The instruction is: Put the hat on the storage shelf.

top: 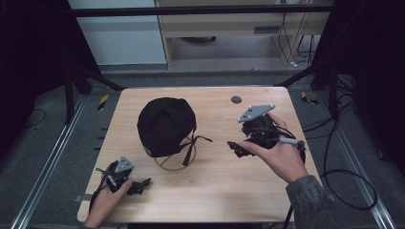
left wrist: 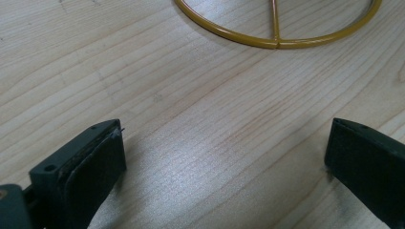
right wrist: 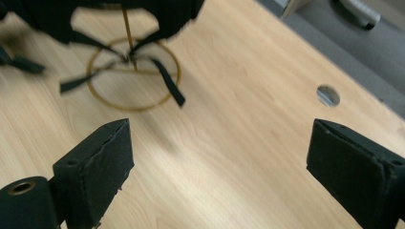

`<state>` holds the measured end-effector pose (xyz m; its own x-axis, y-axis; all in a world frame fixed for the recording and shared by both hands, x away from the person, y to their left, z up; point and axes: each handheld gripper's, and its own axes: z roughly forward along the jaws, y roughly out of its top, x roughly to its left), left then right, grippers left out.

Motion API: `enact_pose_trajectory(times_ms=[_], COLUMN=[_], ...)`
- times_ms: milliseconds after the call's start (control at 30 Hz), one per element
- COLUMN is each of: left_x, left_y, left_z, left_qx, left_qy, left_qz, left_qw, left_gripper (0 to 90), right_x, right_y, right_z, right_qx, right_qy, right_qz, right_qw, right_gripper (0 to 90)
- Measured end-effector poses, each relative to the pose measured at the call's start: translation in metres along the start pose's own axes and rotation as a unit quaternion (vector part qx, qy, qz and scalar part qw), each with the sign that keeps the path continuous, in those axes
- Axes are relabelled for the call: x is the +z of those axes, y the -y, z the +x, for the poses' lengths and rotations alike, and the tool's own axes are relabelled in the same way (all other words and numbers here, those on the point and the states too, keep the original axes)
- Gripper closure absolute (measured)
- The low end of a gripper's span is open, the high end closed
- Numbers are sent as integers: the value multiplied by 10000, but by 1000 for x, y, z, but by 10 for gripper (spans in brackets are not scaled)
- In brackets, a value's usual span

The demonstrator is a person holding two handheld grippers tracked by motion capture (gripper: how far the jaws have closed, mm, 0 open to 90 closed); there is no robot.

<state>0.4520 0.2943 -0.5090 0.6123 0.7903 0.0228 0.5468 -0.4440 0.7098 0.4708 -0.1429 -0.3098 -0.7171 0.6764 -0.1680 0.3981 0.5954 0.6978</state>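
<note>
Left gripper (top: 136, 186) low on the desk (top: 215, 191), gripped by a left hand (top: 107, 198) reaching in from the near edge, jaws spread wide with bare wood between. Ahead of it, the yellow ring base (left wrist: 279, 36) of a stand. Right gripper (top: 236, 148) raised off the desk in a right hand (top: 279, 155), jaws likewise spread, tilted toward the black cap (top: 165, 125) perched on that stand, straps (right wrist: 165, 81) dangling over the ring.

Dim, dark-edged high view; soft sheen on the table (left wrist: 200, 176); motion blur smears the black straps (right wrist: 71, 83).
</note>
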Motion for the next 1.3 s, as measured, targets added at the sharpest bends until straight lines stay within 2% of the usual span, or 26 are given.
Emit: enact_pose_trajectory(times_ms=[67,200,333,367,400,433,467,500,600,633,667,800,833,1067,1100,1300], left_x=[0,0,0,0,0,0,0,0,0,0,0,0,0,0,0,0], left_y=[0,0,0,0,0,0,0,0,0,0,0,0,0,0,0,0], left_z=[0,0,0,0,0,0,0,0,0,0,0,0,0,0,0,0], left_qx=[1,2,2,3,3,1,1,1,1,1,2,0,-2,-3,-3,-3], left_qy=[0,0,-1,-1,-1,-1,-1,-2,-2,-2,-3,-3,-5,-5,-6,-6], left_qz=[0,1,1,0,0,-1,-1,-1,0,-1,-1,-2,-2,-2,-2,-3], left_qw=[10000,10000,10000,10000,10000,10000,10000,10000,10000,10000,10000,10000,10000,10000,10000,10000], left_gripper=[0,0,0,0,0,0,0,0,0,0,0,0,0,0,0,0], right_x=[2,19,28,36,36,44,44,51,58,65,67,76,82,95,97,104], right_y=[4,31,45,57,57,68,68,78,88,99,103,116,124,139,143,150], right_z=[0,-1,-1,-1,-1,0,0,0,0,-2,-2,-5,-7,-13,-14,-15], right_qx=[-4,17,102,178,178,243,243,308,402,508,541,717,904,1176,1278,1411], right_qy=[17,15,24,-1,-1,-41,-41,-48,-60,-86,-77,-63,-54,79,105,135], right_qz=[54,378,466,557,557,678,678,737,811,847,864,856,842,717,666,654], right_qw=[10000,9993,9989,9983,9983,9974,9974,9968,9959,9951,9948,9937,9923,9904,9895,9877], right_gripper=[86,132,161,164,164,165,165,168,170,171,172,172,172,172,168,162])
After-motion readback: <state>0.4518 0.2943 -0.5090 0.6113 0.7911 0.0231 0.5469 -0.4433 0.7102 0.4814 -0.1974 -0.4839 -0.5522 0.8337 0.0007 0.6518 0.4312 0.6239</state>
